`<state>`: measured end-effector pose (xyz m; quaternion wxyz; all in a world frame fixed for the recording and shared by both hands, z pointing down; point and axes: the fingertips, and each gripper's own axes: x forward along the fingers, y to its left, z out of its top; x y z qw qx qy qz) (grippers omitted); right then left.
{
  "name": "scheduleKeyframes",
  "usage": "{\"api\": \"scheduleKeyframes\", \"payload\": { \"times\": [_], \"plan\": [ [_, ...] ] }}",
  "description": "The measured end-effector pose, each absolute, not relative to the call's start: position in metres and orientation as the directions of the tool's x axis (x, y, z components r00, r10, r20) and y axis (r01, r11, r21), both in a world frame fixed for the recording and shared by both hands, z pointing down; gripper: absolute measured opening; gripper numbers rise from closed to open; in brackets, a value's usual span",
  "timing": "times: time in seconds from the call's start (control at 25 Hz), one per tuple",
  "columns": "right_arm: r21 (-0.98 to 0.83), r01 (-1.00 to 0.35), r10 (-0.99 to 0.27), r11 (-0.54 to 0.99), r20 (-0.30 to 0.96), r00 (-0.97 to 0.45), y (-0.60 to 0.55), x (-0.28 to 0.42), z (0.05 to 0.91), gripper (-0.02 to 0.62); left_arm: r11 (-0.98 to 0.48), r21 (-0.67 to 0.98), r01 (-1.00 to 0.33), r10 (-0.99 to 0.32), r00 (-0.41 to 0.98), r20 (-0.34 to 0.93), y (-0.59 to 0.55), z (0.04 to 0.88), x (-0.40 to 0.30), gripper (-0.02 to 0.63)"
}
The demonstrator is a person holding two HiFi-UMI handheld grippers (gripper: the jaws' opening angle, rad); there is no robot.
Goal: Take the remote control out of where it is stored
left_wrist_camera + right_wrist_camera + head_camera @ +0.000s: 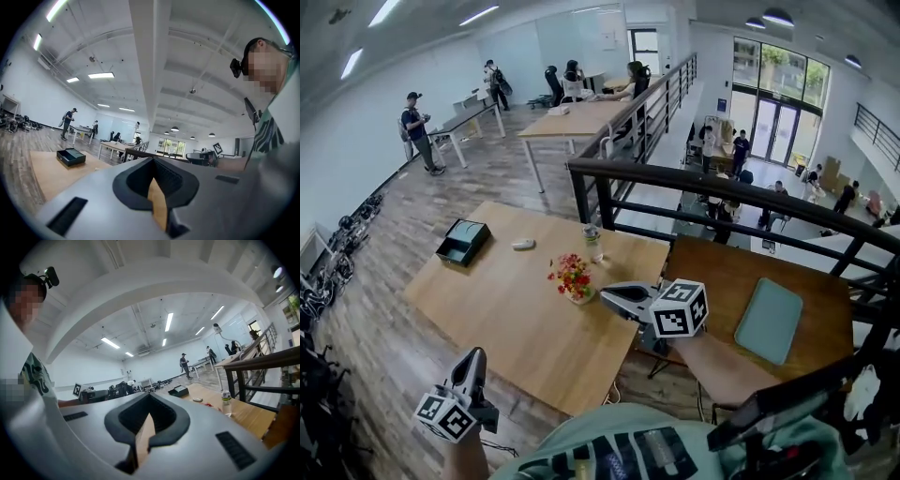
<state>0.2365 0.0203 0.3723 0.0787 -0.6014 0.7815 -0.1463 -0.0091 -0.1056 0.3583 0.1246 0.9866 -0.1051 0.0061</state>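
An open black box [463, 242] with a teal inside lies at the far left of the wooden table [506, 309]. A small pale oval object [523, 245] rests on the tabletop just right of it; I cannot tell whether it is the remote. My left gripper [475, 356] hangs off the table's near corner, shut and empty. Over the table's right edge my right gripper [607, 292] points left, also shut with nothing in it. The left gripper view has the box [71, 157] far beyond the closed left gripper [153, 168]. The right gripper view shows the box [178, 391] and oval object [197, 399] past the right gripper [148, 404].
A small pot of red flowers [573, 278] and a clear bottle [592, 239] stand near the table's right end. A black railing [694, 183] runs behind. A second wooden table [722, 291] at right carries a teal pad [769, 319]. People stand and sit at distant tables.
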Motion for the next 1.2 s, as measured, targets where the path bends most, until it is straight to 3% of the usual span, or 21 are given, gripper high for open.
{"api": "scheduleKeyframes", "payload": {
  "times": [0.24, 0.52, 1.2],
  "plan": [
    [-0.304, -0.93, -0.972, 0.205, 0.05, -0.231, 0.033, 0.203, 0.357, 0.0, -0.946, 0.302, -0.115, -0.129, 0.991, -0.029, -0.101, 0.352, -0.018, 0.005],
    [-0.302, -0.926, -0.963, 0.225, 0.076, -0.259, 0.009, 0.154, 0.367, 0.0, -0.927, 0.376, -0.016, -0.027, 0.999, -0.024, -0.094, 0.378, -0.031, 0.005],
    [-0.318, -0.892, -0.926, 0.321, 0.092, -0.366, -0.04, 0.104, 0.375, 0.0, -0.9, 0.422, -0.105, -0.125, 0.992, -0.02, -0.129, 0.393, -0.09, 0.005]
  ]
}}
